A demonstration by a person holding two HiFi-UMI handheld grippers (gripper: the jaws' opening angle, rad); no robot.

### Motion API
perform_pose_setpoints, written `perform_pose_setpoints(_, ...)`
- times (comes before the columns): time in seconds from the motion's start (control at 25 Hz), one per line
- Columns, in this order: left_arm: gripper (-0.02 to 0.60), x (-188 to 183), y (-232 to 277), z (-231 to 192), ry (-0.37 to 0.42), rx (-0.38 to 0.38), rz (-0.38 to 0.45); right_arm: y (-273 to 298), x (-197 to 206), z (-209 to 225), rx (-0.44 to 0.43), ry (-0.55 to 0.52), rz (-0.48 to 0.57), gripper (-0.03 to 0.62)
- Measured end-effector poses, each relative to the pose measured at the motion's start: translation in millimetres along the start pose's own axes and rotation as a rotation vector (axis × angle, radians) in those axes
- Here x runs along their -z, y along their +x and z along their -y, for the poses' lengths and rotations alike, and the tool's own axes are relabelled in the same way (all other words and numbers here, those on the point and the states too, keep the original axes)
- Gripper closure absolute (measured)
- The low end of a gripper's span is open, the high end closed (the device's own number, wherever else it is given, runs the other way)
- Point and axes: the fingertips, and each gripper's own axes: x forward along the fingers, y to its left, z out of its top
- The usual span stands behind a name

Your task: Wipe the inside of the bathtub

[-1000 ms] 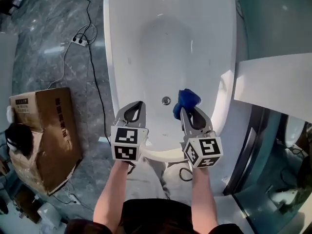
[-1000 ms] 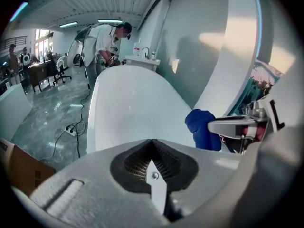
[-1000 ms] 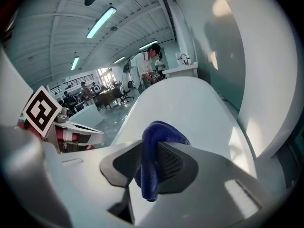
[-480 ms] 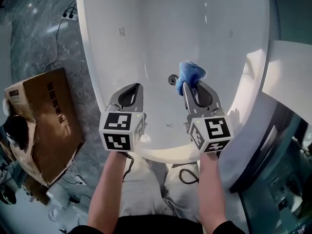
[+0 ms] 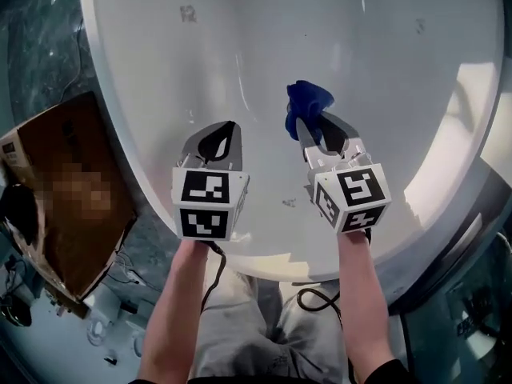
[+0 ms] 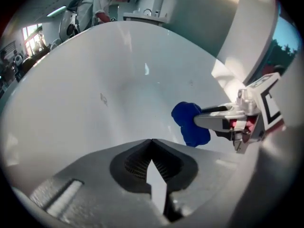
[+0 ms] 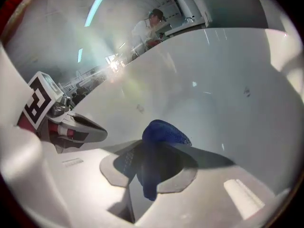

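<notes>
The white bathtub (image 5: 144, 174) fills the head view, and both grippers reach over its near rim into the basin. My right gripper (image 5: 306, 131) is shut on a blue cloth (image 5: 306, 102) that bunches out past its tips, above the tub's inner surface. The cloth (image 7: 161, 133) shows between the jaws in the right gripper view, and as a blue wad (image 6: 189, 123) in the left gripper view. My left gripper (image 5: 220, 137) is shut with nothing in it, beside the right one. In its own view the left gripper (image 6: 152, 148) points at the tub's white wall (image 6: 95, 94).
A brown cardboard box (image 5: 56, 190) stands on the marble floor left of the tub. Cables (image 5: 316, 298) lie on the floor by the person's legs. A glass partition (image 5: 472, 294) is at the right. A person (image 6: 102, 6) stands beyond the tub's far end.
Both grippers have moved forward and down over the rim into the tub. The view has closed in on the basin; the drain is out of sight. The blue cloth stays held.
</notes>
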Motion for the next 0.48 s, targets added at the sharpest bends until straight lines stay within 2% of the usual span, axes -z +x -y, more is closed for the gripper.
perform_pose_setpoints(0.04,0.577,1.6,5.4,-1.2,0.000,0.008,0.000,6.2,5.8,0.9,-0.003,-0.001,-0.006,0.503)
perform_pose_setpoints(0.16,0.577,6.3,17.6,-7.6,-0.063,0.020,-0.001,25.6,23.1,4.2,-0.020,0.005,-0.022,0.503)
perform_pose_setpoints(0.32,0.577,13.3,30.0,-10.3,-0.031,0.014,-0.016,53.2,53.1,8.0,-0.066,0.037,-0.060,0.503)
perform_pose_setpoints(0.48,0.577,13.0,42.8,-13.3,-0.063,0.043,-0.012,85.4,77.5,7.7,-0.100,0.029,-0.101,0.503)
